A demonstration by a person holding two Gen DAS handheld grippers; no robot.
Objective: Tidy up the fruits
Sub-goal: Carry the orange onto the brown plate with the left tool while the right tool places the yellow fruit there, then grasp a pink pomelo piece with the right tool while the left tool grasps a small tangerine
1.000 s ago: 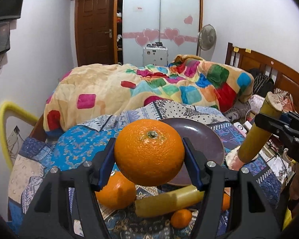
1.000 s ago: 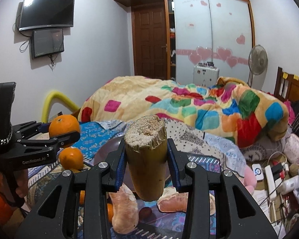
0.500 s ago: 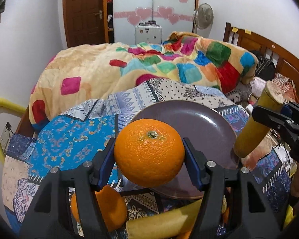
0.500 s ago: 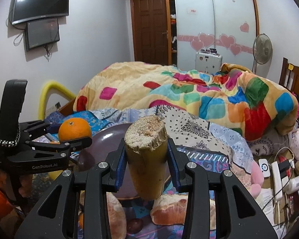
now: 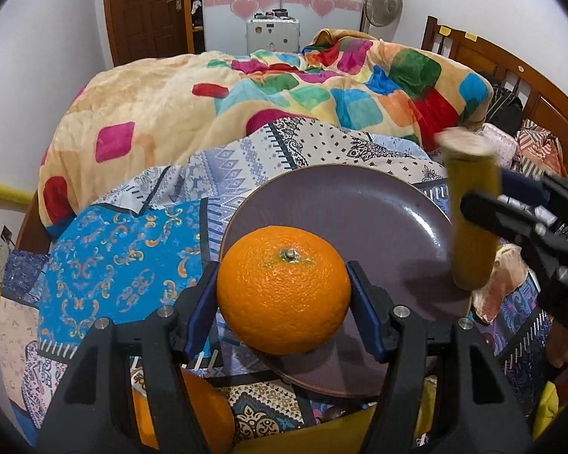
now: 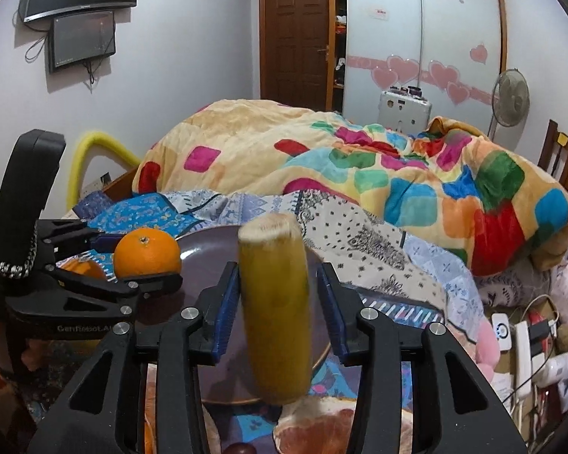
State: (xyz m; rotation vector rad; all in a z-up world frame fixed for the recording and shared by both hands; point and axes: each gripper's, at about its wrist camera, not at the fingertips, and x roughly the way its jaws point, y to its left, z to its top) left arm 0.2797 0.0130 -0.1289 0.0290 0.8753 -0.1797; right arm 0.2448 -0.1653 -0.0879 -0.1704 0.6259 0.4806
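Both fruits (image 5: 283, 290) now over plate (image 5: 378, 204)

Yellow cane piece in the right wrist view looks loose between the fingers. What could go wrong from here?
1. The cane piece looks blurred and free inside the right hand-held gripper, above the edge of the plate; it may bounce off onto the bedding.
2. The orange in the left hand-held gripper is round and the plate lies on soft bedding; once released it could roll off.
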